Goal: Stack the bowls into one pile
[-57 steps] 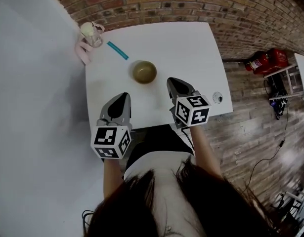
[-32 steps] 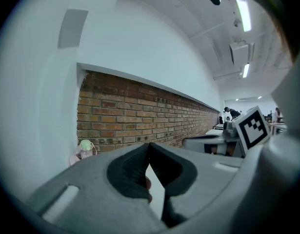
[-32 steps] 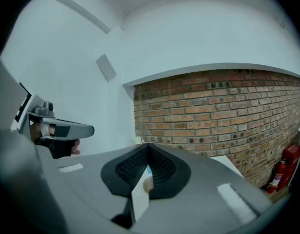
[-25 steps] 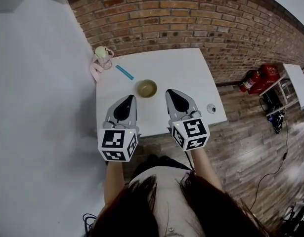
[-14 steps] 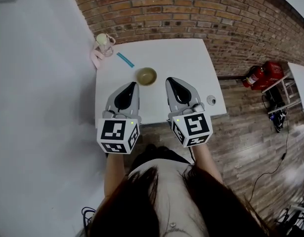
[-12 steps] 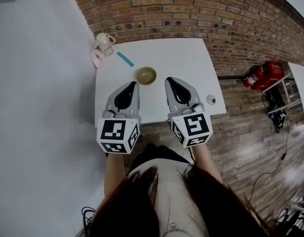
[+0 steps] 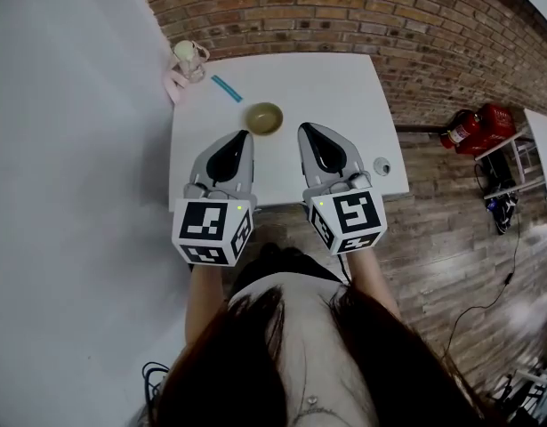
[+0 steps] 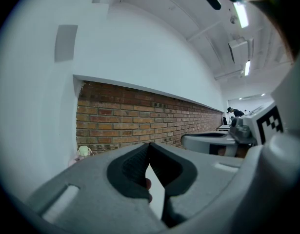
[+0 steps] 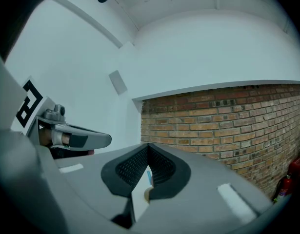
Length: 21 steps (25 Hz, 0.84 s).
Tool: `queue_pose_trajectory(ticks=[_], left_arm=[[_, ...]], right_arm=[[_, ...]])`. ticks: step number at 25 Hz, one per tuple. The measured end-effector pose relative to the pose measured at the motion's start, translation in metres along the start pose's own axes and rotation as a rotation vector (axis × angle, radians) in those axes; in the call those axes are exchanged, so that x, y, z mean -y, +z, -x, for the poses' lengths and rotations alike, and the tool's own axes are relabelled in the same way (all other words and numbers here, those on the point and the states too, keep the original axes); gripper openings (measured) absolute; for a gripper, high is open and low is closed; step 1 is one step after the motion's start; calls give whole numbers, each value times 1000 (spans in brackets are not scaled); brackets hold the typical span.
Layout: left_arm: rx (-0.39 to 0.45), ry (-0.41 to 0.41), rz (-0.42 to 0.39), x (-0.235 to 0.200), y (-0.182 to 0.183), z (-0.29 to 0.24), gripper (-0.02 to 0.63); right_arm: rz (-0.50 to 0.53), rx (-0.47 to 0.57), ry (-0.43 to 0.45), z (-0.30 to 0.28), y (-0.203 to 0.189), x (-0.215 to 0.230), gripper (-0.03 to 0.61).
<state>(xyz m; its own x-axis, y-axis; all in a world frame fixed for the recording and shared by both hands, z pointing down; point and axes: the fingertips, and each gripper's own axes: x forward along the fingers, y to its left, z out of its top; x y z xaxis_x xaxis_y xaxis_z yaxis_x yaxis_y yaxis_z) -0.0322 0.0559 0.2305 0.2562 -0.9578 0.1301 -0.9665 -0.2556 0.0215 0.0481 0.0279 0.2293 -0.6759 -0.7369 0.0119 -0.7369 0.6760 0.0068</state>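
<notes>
Currently, your left gripper [image 7: 243, 135] and right gripper [image 7: 304, 128] hover with fingers pressed together, holding nothing. Beyond them, the olive bowl [image 7: 264, 117] sits mid-surface [image 7: 344, 87], apparently empty.

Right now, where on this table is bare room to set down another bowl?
Freest: the table's right half, between the green bowl, the far edge and the small round object. A narrower patch lies between the teal stick and the left claw. Crowded: the far-left corner, by the cup.
</notes>
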Motion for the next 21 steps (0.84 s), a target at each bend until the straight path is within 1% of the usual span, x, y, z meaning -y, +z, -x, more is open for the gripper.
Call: queue_pose_trajectory(ticks=[12,21], left_arm=[[5,-15,10,-7,-1,-6,3],[4,-23,24,-13,-3,-8,3]], right_arm=[[2,3,-11,-9,0,-2,2],[1,-16,-10,-17,-7,-4,2]])
